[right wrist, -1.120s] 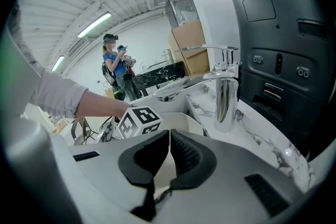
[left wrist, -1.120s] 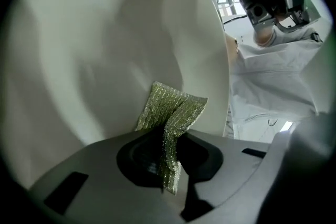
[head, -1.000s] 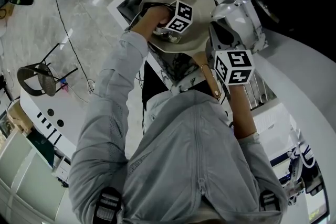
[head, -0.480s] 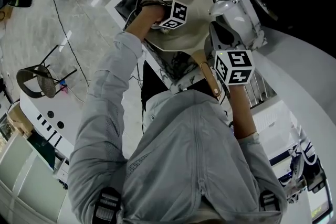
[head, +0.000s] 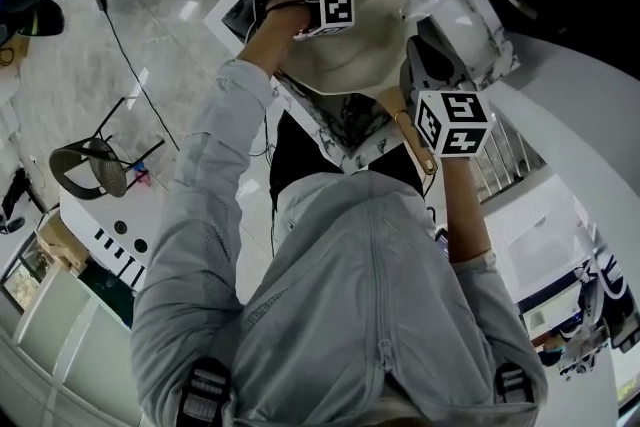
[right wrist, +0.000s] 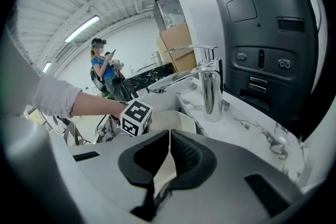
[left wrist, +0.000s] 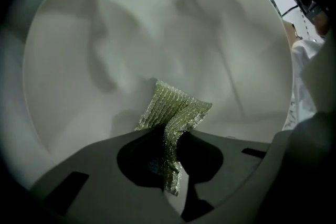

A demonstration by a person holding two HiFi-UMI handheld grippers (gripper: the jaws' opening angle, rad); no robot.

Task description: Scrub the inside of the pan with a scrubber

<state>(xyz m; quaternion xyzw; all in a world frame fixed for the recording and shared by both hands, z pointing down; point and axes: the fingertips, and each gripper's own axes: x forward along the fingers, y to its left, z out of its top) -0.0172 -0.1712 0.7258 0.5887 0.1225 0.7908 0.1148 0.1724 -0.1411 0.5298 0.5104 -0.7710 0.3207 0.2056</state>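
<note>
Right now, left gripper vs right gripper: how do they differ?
Load: the left gripper is shut on the green mesh scrubber; the right gripper looks shut on the pan's tan handle.
Place: the left gripper is down inside the pan, with the scrubber at its inner surface; the right gripper sits outside the pan, on the person's side.
Shared: both have their jaws closed, and neither looks empty.

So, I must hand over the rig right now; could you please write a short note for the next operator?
Left tool: shut on the scrubber, which touches the inside of the pan.
Right tool: shut on the handle, steadying the pan.
The pan is by the faucet.
Done: scrubbing is under way; no dirt shows inside.
Left: scrub the rest of the inside, probably the walls too.
</note>
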